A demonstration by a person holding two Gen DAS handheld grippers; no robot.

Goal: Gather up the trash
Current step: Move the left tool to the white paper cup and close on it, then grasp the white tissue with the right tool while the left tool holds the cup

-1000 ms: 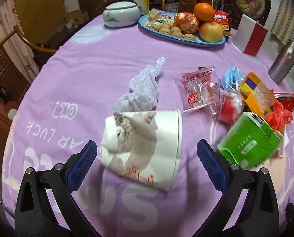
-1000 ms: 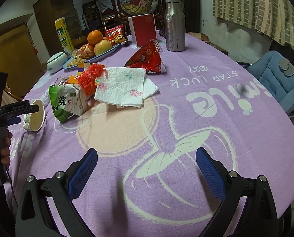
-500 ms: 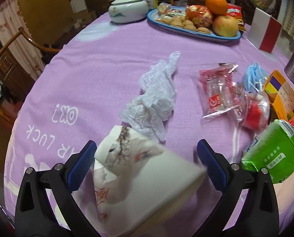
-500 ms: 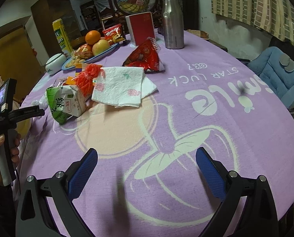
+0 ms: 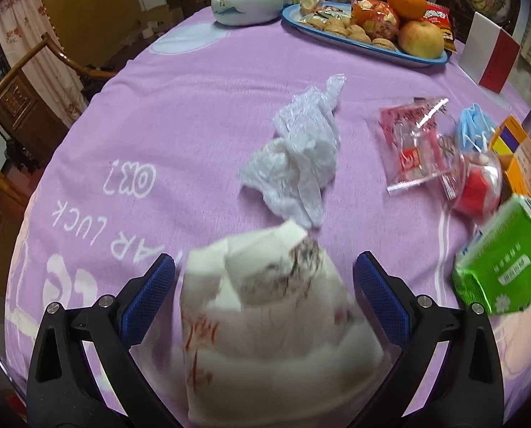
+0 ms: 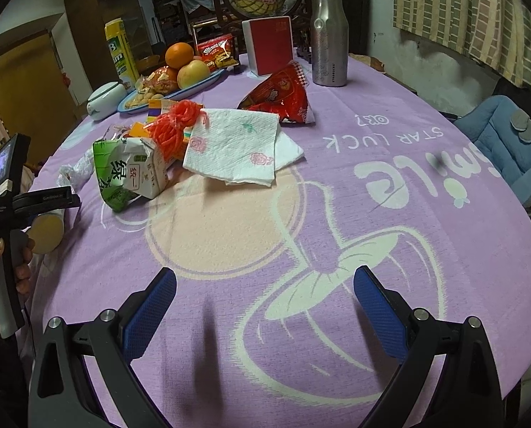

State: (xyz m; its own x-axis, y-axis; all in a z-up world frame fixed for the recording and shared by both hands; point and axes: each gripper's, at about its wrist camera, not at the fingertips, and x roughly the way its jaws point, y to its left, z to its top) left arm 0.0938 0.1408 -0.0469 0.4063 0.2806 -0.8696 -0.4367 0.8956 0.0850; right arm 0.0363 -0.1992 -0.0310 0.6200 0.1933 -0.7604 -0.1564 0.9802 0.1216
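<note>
Left claw (image 5: 264, 280) spread wide around the crumpled paper cup (image 5: 269, 317), not gripping; right claw (image 6: 264, 299) hovers wide open, empty.

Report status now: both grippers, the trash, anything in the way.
Left gripper open, straddling the crushed white paper cup, not yet clamped. Right gripper open, empty. Crumpled white plastic bag just beyond the cup.
</note>
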